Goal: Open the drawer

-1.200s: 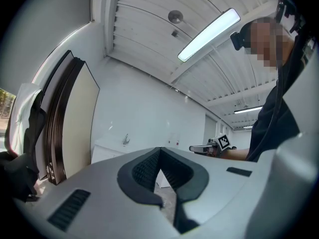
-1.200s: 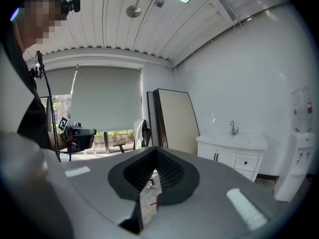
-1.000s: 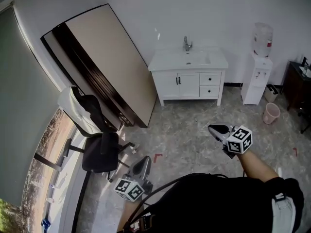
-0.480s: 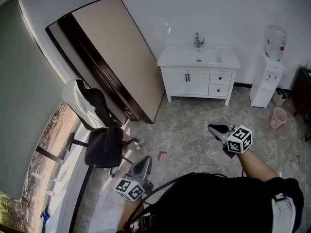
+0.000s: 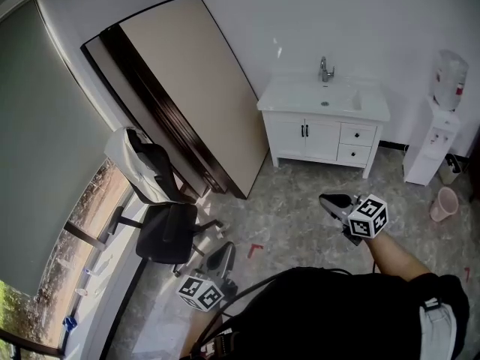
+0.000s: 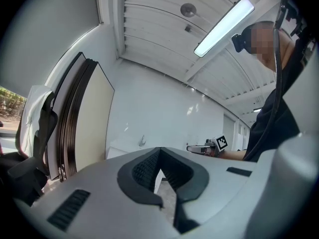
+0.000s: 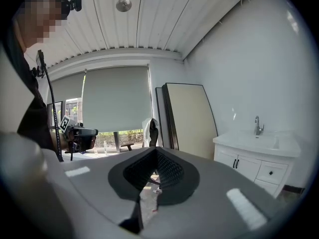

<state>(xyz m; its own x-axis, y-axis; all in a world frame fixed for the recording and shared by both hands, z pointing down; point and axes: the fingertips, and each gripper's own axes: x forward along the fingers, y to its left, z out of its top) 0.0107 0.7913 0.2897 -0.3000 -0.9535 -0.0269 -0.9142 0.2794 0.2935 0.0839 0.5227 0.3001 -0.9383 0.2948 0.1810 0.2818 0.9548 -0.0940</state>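
Note:
A white sink cabinet (image 5: 324, 130) stands against the far wall, with two small drawers, one above the other, on its right side: the upper drawer (image 5: 358, 134) and the lower drawer (image 5: 352, 154). Both look closed. My right gripper (image 5: 328, 199) is held out level over the floor, well short of the cabinet, jaws shut and empty. My left gripper (image 5: 223, 254) hangs low near my body, also shut with nothing in it. The right gripper view has the cabinet (image 7: 259, 158) at its right edge, far beyond the jaws (image 7: 156, 151). The left gripper (image 6: 159, 151) points towards the same wall.
Large beige and dark panels (image 5: 187, 88) lean against the wall left of the cabinet. A black office chair (image 5: 166, 232) with a pale jacket stands by the window (image 5: 37, 133). A water dispenser (image 5: 441, 137) and a pink bin (image 5: 445, 203) are at right. Red tape (image 5: 256, 250) marks the floor.
The cabinet, panels and chair have slid rightwards and lower in the head view. Both grippers keep their places in that view, still shut.

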